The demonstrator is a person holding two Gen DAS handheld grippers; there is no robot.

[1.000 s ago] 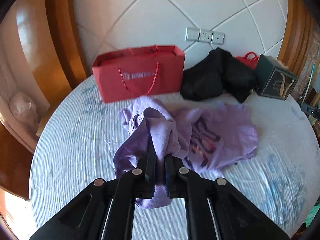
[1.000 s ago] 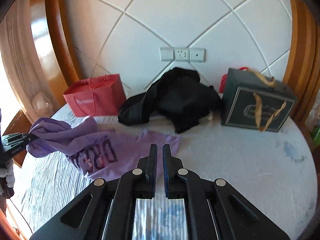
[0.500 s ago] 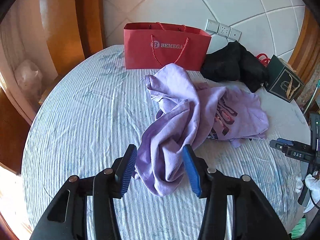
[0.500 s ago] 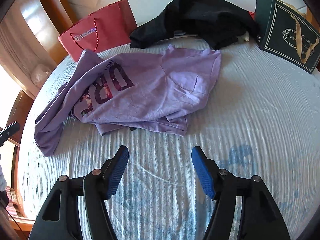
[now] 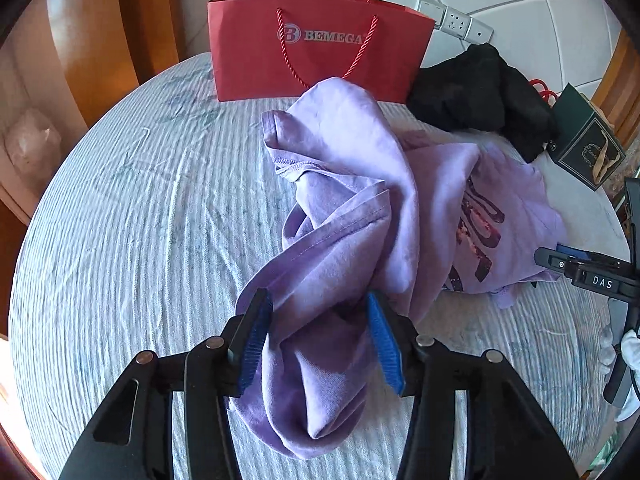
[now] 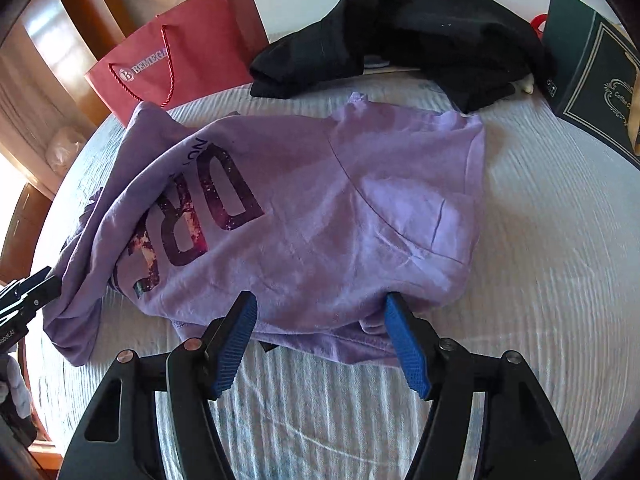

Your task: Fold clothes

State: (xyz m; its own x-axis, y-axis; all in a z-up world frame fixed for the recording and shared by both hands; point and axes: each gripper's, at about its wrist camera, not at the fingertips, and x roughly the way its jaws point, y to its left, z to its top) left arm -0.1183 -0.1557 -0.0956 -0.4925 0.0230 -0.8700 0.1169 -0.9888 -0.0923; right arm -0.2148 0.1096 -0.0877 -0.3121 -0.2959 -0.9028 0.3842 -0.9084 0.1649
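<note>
A lilac T-shirt (image 6: pixel 320 216) with dark printed lettering lies crumpled on a bed (image 6: pixel 540 240) covered in a pale ribbed bedspread. Its body is spread roughly flat towards the right of the bed, while one end is bunched and twisted into a rope-like roll towards the left.

Left tongs (image 5: pixel 318 332): spread, blue-padded fingers (image 5: pixel 254 340) angled downwards and straddling the bunched end of the T-shirt (image 5: pixel 360 208); fabric fills the gap between them, and the pads lie against it without clamping it.

Right tongs (image 6: pixel 320 332): spread wide, blue pads (image 6: pixel 404 344) at the near hem of the shirt; the hem lies between the fingertips, unpinched. The same tool appears at the right edge of the left wrist view, held by a white-gloved hand (image 5: pixel 628 354).

Along the white quilted headboard (image 5: pixel 520 8) stand, from left to right, a red paper shopping bag (image 5: pixel 316 44) with cord handles, a heap of black clothing (image 6: pixel 404 24), and a dark green gift bag (image 6: pixel 596 68). The folded top of the shirt touches the base of the red bag. Wall sockets (image 5: pixel 456 20) sit above the black heap.
</note>
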